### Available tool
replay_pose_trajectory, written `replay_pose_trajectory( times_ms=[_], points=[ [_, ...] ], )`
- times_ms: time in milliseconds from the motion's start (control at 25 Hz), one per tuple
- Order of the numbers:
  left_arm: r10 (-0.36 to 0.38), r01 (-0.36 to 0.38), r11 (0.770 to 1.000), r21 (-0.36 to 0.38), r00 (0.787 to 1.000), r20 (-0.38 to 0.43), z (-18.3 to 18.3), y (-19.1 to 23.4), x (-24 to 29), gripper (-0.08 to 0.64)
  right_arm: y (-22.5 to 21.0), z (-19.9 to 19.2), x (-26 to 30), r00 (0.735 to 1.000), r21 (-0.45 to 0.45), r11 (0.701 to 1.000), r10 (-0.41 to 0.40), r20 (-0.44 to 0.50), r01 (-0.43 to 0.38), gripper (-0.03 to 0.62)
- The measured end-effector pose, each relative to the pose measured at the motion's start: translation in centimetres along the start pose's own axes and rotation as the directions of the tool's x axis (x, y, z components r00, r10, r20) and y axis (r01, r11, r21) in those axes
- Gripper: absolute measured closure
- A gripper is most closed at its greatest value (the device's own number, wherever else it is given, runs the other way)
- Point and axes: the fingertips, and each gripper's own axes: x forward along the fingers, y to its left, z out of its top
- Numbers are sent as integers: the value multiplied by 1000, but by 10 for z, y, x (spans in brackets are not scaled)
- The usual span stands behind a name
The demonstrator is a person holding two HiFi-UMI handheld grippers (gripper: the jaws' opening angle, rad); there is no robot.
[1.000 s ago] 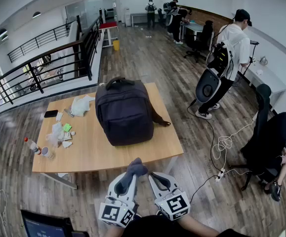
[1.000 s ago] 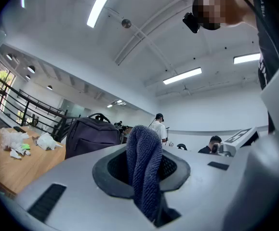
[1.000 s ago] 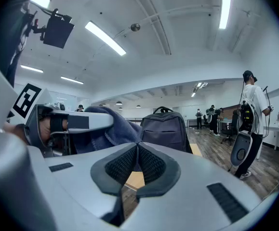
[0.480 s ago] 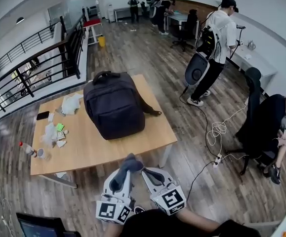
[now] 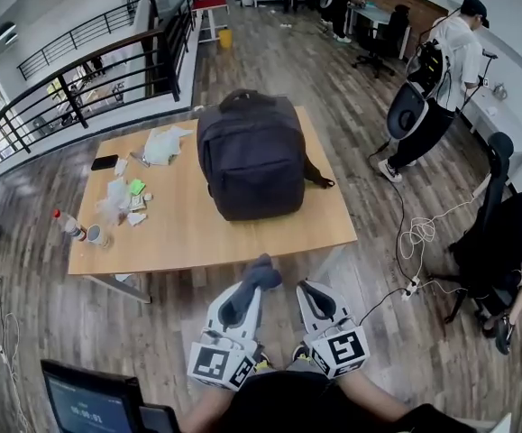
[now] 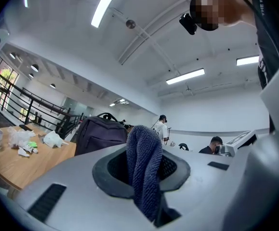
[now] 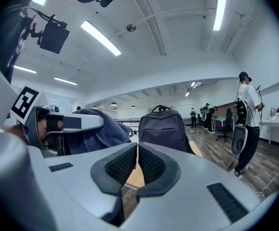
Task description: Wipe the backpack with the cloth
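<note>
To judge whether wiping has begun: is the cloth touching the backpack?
Apart. Head view: the cloth, in the left gripper, hangs short of the table; the backpack lies farther on.

Dark navy backpack (image 5: 256, 156) — slate-blue ribbed cloth (image 6: 144, 172) — pale honey wood table (image 5: 197, 242), grey-brown plank floor (image 5: 62, 323)

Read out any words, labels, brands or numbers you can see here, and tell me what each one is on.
Nothing reads clearly.
screen: a row of digits, too blurred to read.
bottle: label too small to read.
packets: print too small to read.
backpack: no label or brand shows.
left gripper and right gripper: black-and-white marker squares, no words.
</note>
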Motion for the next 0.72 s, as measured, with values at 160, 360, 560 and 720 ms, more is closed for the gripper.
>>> replay_pose_trajectory(
  times_ms=[160,360,560,720],
  points=[
    [0,0,1000,-20,1000,-15,-10,24,-13,482,30,-3,18,999,-2,999,42,9,-42,575],
    [4,-4,998,-56,1000,2,-6,35,-2,482,31,1,36,997,-38,996,74,-17,-75,575],
    [16,-16,998,-55,1000,-7,-8,45,30,482,6,-4,53,997,-28,997,70,-23,-70,575],
    [27,-28,999,-35,999,-31,-18,45,73,482,-33,-11,69,998,1,998,67,-13,-67,575]
  ],
)
